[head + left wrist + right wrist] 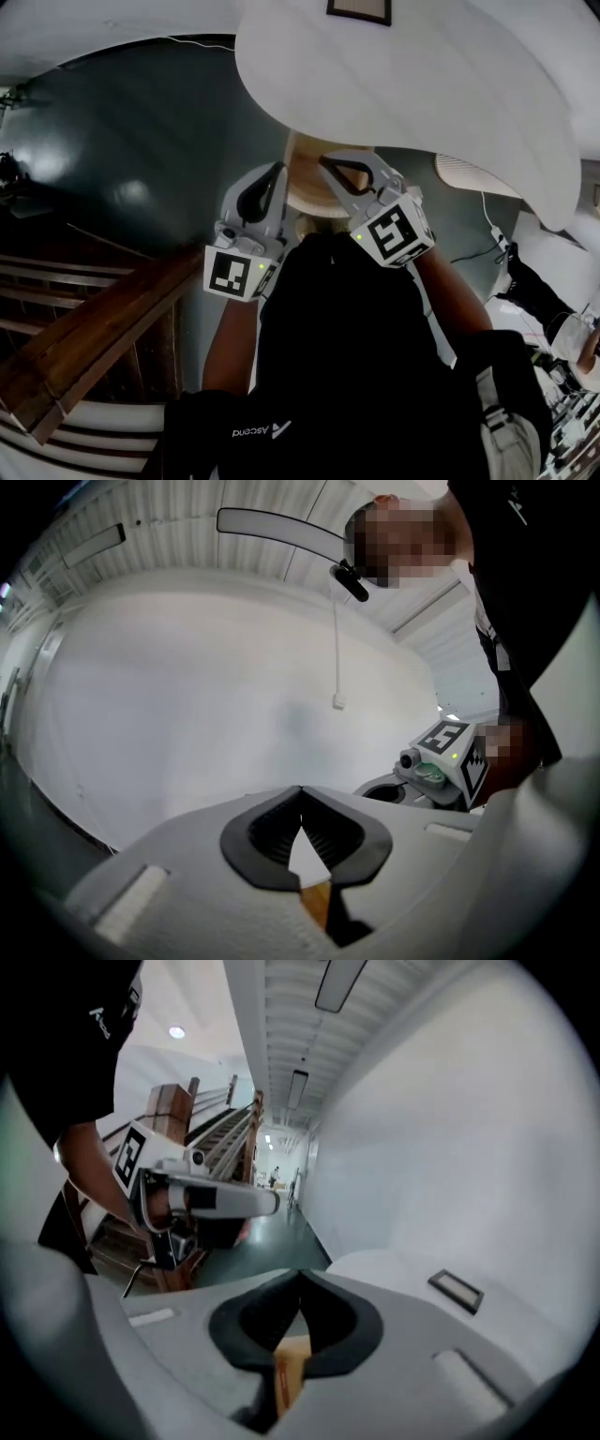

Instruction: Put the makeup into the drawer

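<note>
Neither makeup nor a drawer shows in any view. In the head view both grippers are raised in front of the person's dark shirt, below the rim of a white round table [422, 84]. My left gripper [280, 170] is shut, its tips touching with nothing between them [300, 791]. My right gripper [324, 162] is shut and empty too [300, 1276]. The tips of the two grippers lie close together, over a tan round wooden piece [314, 195] under the table. Each gripper shows in the other's view: the right [441, 761], the left [192, 1194].
A small dark-framed rectangle [456, 1290] lies on the white table, seen also at the top edge of the head view [359, 9]. A wooden stair railing [84, 337] runs at the lower left over dark glossy floor [141, 150]. A white wall [206, 705] fills the left gripper view.
</note>
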`<action>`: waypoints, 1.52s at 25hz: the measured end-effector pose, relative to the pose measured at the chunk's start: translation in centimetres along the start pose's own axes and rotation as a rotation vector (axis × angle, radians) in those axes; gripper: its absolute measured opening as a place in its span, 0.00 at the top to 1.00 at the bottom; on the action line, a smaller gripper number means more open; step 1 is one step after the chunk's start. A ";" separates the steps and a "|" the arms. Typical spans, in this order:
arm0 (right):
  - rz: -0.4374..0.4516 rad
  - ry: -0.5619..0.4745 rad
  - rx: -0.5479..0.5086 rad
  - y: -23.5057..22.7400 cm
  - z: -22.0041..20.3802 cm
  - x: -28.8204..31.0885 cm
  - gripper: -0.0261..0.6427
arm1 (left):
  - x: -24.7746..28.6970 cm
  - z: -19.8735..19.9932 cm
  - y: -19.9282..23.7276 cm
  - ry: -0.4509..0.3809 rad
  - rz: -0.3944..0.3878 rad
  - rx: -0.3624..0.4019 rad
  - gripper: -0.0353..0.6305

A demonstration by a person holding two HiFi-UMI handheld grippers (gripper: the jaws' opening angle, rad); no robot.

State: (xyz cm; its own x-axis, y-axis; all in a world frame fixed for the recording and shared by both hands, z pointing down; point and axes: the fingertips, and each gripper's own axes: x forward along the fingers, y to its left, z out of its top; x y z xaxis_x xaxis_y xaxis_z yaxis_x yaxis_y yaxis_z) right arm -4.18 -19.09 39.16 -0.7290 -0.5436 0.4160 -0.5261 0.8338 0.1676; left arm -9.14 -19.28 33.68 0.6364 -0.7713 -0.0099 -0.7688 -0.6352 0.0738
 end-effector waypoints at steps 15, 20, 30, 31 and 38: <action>-0.087 -0.486 0.163 -1.6 10.6 -9.8 0.96 | -0.3 8.2 -4.6 -0.101 -0.097 0.090 0.93; -0.125 -0.506 0.170 -1.9 10.7 -10.8 0.96 | -0.5 9.3 -5.0 -0.143 -0.095 0.115 0.93; -0.148 -0.492 0.147 -2.0 10.9 -10.9 0.96 | -0.5 9.4 -4.9 -0.136 -0.093 0.093 0.93; -0.148 -0.493 0.146 -2.0 10.9 -10.9 0.96 | -0.5 9.4 -4.9 -0.137 -0.093 0.093 0.93; -0.141 -0.494 0.154 -2.0 10.9 -10.9 0.96 | -0.6 9.6 -5.0 -0.136 -0.092 0.101 0.93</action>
State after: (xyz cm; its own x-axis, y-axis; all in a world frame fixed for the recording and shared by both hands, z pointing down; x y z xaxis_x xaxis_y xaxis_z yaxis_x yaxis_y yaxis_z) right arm 0.05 -15.93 24.53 -0.7461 -0.6613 -0.0772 -0.6652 0.7454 0.0434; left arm -6.29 -15.98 23.75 0.6949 -0.7039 -0.1468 -0.7148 -0.6985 -0.0345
